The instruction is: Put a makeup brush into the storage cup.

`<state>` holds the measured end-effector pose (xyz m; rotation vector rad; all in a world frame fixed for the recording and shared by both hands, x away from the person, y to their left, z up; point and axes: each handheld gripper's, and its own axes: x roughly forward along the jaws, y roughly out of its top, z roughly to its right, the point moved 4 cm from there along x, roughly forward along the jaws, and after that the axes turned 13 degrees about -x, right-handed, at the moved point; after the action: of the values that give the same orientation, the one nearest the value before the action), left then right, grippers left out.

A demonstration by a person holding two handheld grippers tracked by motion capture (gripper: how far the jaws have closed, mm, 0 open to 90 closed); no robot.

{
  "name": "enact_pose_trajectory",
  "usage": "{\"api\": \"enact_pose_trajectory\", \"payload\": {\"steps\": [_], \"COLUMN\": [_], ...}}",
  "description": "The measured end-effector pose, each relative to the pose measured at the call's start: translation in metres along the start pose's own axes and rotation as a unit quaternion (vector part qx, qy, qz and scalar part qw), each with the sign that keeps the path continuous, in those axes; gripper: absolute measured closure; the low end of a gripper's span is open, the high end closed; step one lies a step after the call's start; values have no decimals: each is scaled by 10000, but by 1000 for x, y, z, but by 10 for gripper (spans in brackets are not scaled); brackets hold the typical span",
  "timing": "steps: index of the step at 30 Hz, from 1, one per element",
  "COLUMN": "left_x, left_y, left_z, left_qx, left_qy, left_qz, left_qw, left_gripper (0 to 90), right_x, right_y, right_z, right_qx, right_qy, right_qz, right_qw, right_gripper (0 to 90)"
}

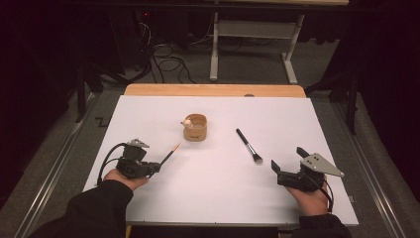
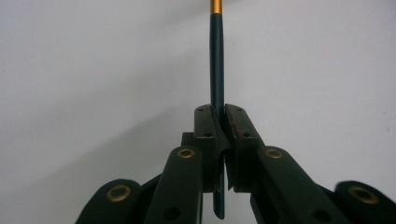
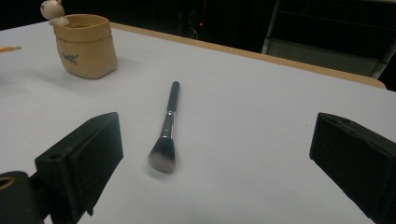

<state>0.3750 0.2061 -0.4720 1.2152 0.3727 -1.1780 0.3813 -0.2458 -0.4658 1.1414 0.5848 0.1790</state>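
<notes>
My left gripper [image 1: 157, 166] is shut on a thin dark brush with a gold ferrule [image 1: 170, 154], whose tip points up and right toward the tan cup. In the left gripper view the brush handle [image 2: 216, 70] runs straight up from between the closed jaws over the white surface. The tan cup [image 1: 195, 127] with a small figure on its rim stands mid-table, also seen at the upper left of the right gripper view [image 3: 86, 45]. A black makeup brush [image 1: 249, 146] lies right of the cup, bristles toward me [image 3: 163, 154]. My right gripper [image 1: 288, 161] stands open, just right of that brush.
A white mat [image 1: 213, 203] covers the wooden table [image 1: 213, 90]. Beyond the far edge stand a white table frame [image 1: 252, 44] and loose cables [image 1: 168, 62] on the floor. Metal rails run along both sides of the table.
</notes>
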Motion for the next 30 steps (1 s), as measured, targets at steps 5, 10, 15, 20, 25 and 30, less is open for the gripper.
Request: {"api": "enact_pose_trajectory", "payload": {"steps": [5, 10, 15, 20, 25, 30], "left_x": [2, 4, 3, -1, -1, 0], "left_y": [-6, -12, -16, -14, -13, -10], "left_z": [0, -5, -6, -1, 3, 5], "left_qx": [36, -13, -27, 28, 88, 106], "left_qy": [-276, -475, -731, -961, -1107, -1235], "left_qz": [372, 696, 1059, 1493, 1745, 1966], "left_qw": [9989, 9964, 9917, 9841, 9784, 9726], "left_gripper": [846, 845, 845, 845, 845, 845], "right_x": [0, 0, 0, 1, 1, 2], "right_y": [0, 0, -1, -1, -3, -4], "right_z": [-1, -1, -2, -2, -2, -3], "right_qx": [-6, 1, -3, -4, 0, -1], "right_qy": [10, -6, -26, -43, -67, -78], "right_qz": [-13, -20, -28, -27, -62, -85], "right_qw": [10000, 10000, 10000, 10000, 10000, 9999], "right_gripper": [33, 33, 34, 34, 35, 35]}}
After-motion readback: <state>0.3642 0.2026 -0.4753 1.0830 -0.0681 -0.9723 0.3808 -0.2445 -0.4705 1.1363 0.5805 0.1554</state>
